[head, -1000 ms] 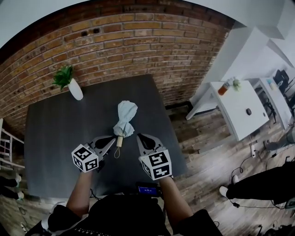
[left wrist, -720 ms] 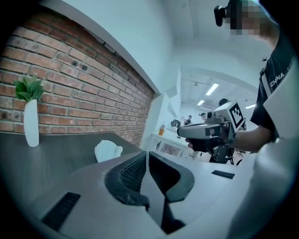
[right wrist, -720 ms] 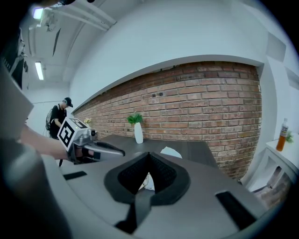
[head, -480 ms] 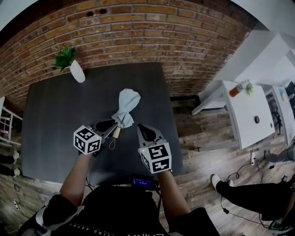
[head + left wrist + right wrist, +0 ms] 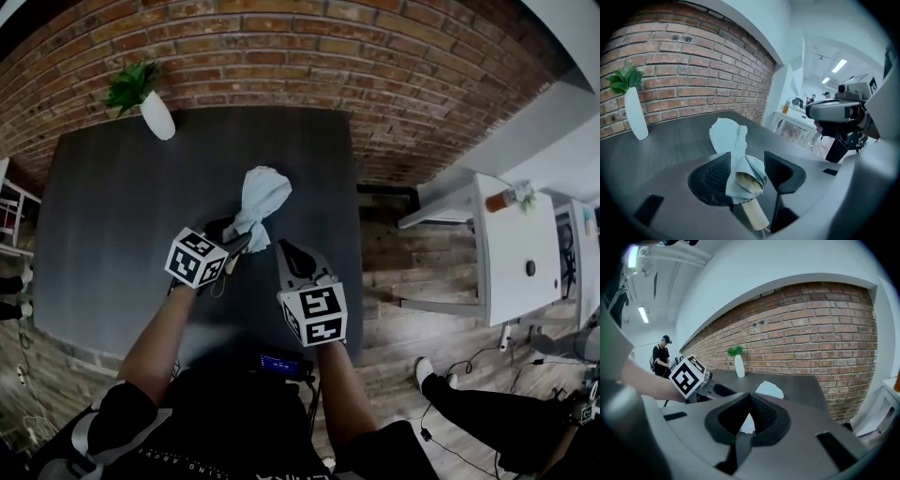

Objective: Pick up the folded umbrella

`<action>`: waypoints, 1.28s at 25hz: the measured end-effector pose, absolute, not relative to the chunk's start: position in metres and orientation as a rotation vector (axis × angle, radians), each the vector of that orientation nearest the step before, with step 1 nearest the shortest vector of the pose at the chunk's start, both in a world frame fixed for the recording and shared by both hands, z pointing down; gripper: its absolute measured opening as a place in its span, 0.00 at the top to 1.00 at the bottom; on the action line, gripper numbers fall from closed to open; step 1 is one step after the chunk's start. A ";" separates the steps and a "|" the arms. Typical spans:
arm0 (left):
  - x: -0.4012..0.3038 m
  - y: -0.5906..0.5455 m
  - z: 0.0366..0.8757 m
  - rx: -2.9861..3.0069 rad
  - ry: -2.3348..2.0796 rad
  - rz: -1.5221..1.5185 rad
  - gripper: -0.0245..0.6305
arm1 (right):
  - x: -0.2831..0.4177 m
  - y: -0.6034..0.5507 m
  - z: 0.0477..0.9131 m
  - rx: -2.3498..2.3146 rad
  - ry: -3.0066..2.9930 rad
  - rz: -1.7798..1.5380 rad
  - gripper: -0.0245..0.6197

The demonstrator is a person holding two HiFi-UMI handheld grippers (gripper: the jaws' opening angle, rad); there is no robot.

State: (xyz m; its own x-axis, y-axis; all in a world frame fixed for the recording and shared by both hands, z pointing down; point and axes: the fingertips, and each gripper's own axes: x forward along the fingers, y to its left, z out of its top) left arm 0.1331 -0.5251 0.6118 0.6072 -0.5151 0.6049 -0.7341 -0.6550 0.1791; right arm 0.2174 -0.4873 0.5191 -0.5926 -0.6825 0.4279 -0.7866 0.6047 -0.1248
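Note:
A folded pale-blue umbrella with a light wooden handle lies on the dark grey table. My left gripper has its jaws on either side of the umbrella's gathered fabric just above the handle. Those jaws have just been opening, and the left gripper stands open: the right pad is clear of the cloth, the left one lies against it. My right gripper hovers just right of the handle, jaws shut and empty. In the right gripper view, the right gripper's tips meet, with the umbrella beyond.
A white vase with a green plant stands at the table's far left corner against the brick wall. A white side table is off to the right. Someone's legs show at the lower right, and another person stands far left.
Both grippers moved forward and down toward the umbrella. The left jaws went from shut beside the handle to open around the umbrella's lower end.

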 end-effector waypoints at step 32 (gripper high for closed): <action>0.175 -0.573 0.714 2.112 -1.006 1.023 0.39 | 0.220 -0.563 0.584 1.060 -2.492 0.518 0.95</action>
